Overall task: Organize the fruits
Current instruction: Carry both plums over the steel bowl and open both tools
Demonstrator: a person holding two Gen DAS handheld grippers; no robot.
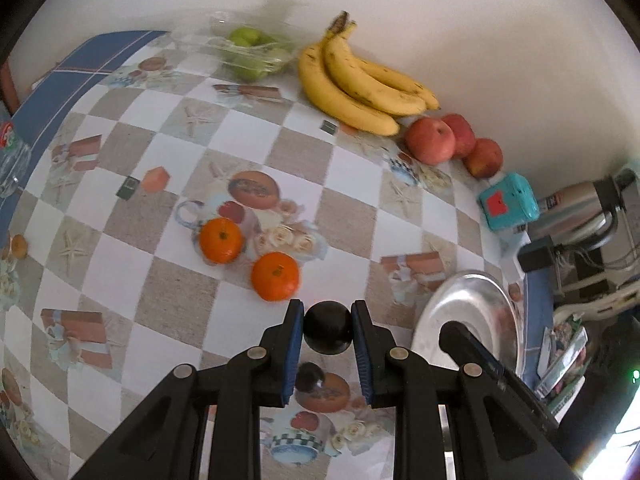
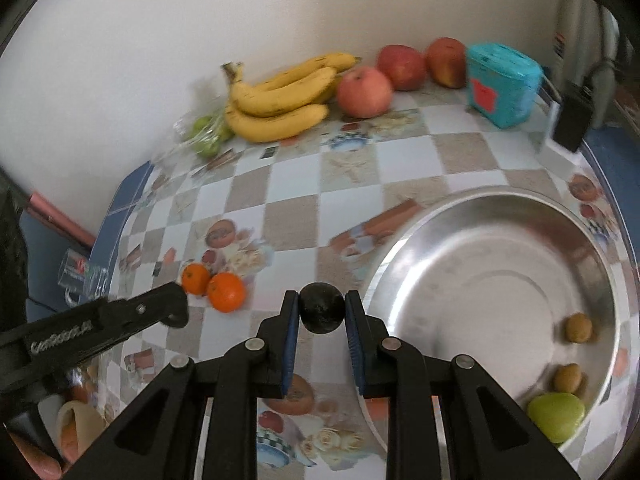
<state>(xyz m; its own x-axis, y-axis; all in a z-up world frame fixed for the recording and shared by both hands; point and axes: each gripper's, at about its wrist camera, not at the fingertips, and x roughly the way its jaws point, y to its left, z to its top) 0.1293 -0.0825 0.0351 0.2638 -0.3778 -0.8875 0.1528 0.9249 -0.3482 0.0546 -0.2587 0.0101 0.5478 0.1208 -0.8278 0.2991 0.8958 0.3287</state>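
My left gripper point(image 1: 328, 312) is shut on a small black round fruit point(image 1: 328, 332), lifted above the checked tablecloth just in front of two oranges point(image 1: 275, 276). My right gripper point(image 2: 322, 300) is shut on a second dark round fruit point(image 2: 322, 314), held beside the left rim of the steel bowl point(image 2: 500, 240). The bowl holds two kiwis point(image 2: 578, 328) and a green fruit point(image 2: 556, 416). Against the back wall lie bananas point(image 1: 352, 80), three red apples point(image 1: 430, 140) and green fruits in a clear box point(image 1: 248, 52).
A teal packet point(image 1: 508, 202) stands at the wall past the apples, with a flask point(image 1: 572, 204) beyond the table's edge. A drinking glass point(image 2: 84, 276) sits at the left edge. The wall closes the far side.
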